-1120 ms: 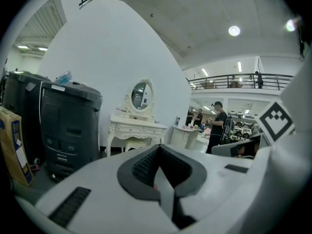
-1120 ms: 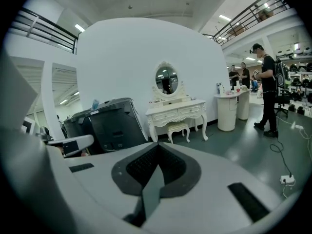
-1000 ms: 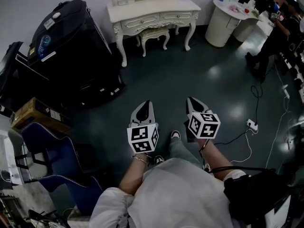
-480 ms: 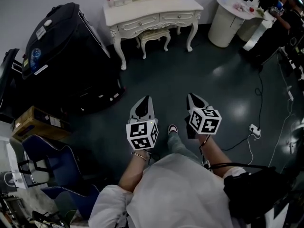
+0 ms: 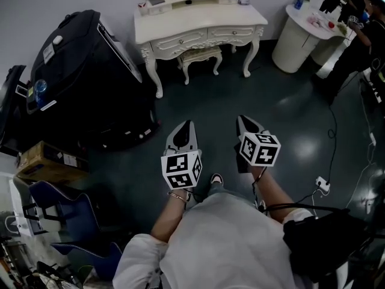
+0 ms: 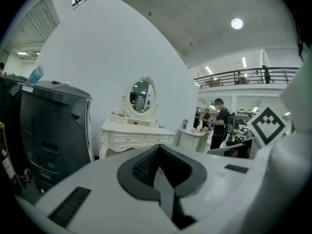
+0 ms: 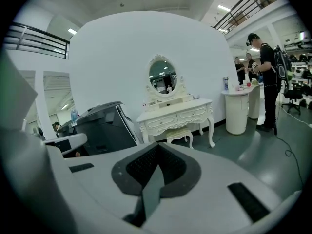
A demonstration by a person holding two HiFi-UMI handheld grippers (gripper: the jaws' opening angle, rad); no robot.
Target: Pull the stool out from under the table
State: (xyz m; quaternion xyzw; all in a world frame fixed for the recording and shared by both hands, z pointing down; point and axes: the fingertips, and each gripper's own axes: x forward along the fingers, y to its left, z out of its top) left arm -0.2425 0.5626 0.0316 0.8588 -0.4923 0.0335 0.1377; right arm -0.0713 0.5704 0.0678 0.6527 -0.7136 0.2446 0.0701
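Head view: stool (image 5: pixel 200 55) sits tucked under the white dressing table (image 5: pixel 201 24), well apart from both grippers. Left gripper (image 5: pixel 187 125) and right gripper (image 5: pixel 241 120) point toward it over the dark floor (image 5: pixel 271 110).
Left gripper view: jaws pressed together, nothing between.
Right gripper view: jaws together, empty; stool under table ahead.

Big black machine (image 5: pixel 90 83) sits on the left, cardboard box (image 5: pixel 51 161) and blue chair (image 5: pixel 66 215) just beside it — round white stand (image 5: pixel 299 35) far right, power strip (image 5: pixel 323 184) on the dark floor (image 5: pixel 240 101).
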